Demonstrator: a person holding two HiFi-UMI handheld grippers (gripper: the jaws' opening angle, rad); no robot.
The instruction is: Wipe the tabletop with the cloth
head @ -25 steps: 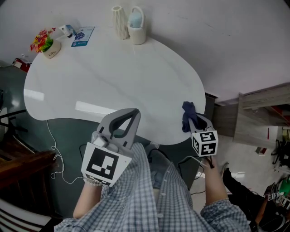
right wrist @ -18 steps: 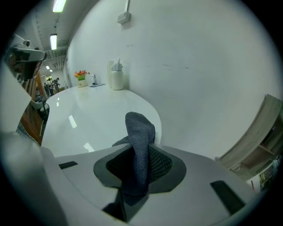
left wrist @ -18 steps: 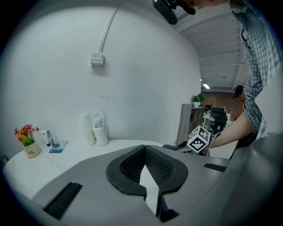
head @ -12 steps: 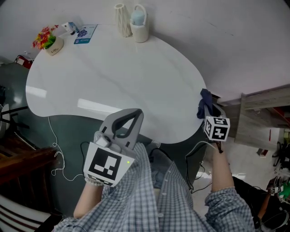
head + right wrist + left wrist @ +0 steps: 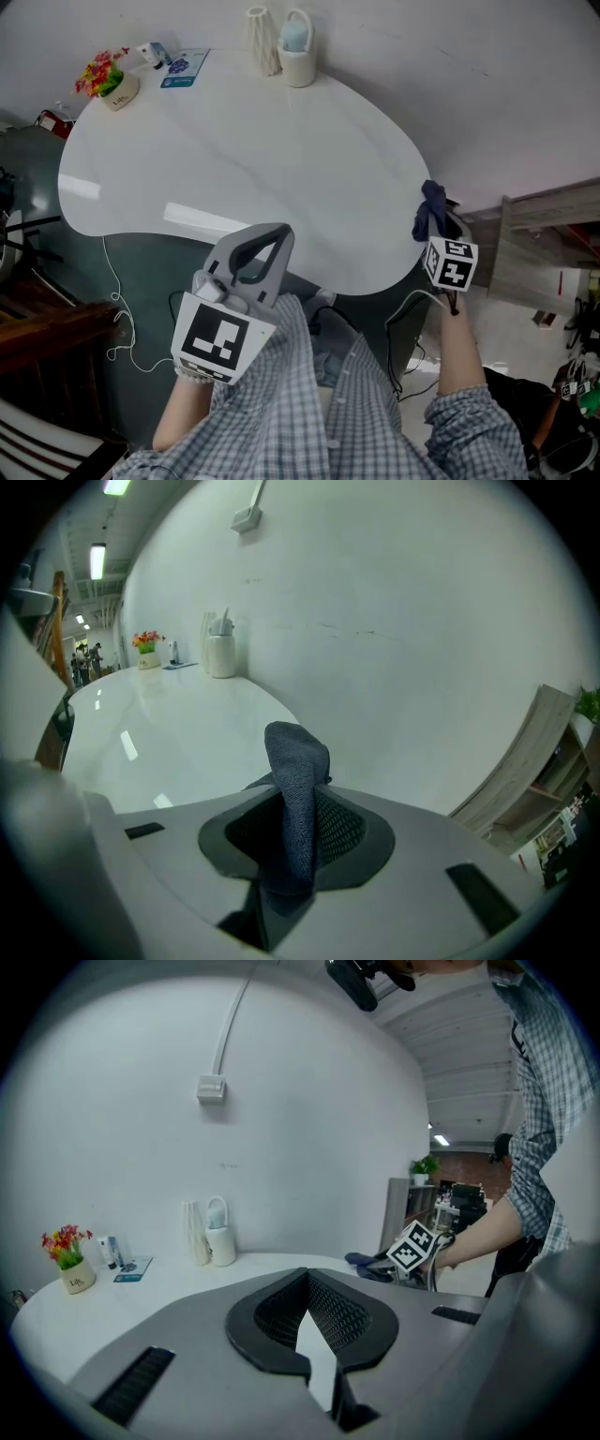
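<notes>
Two grippers checked. Your right gripper (image 5: 434,225) pinches dark cloth (image 5: 429,201); the wad stands upright between jaws at right rim of tabletop (image 5: 234,169), seemingly not pressed flat. Your left gripper (image 5: 278,234): jaws pressed together, nothing between, off near edge. Judged step: starting a stroke. Next: lower cloth onto surface, sweep leftward. Mind ribbed vase (image 5: 264,39), handled pot (image 5: 298,56), flower pot (image 5: 113,82), leaflet (image 5: 180,71) along far edge.

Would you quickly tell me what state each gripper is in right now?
Left gripper: closed, nothing between its jaws.
Right gripper: closed on the cloth.
</notes>
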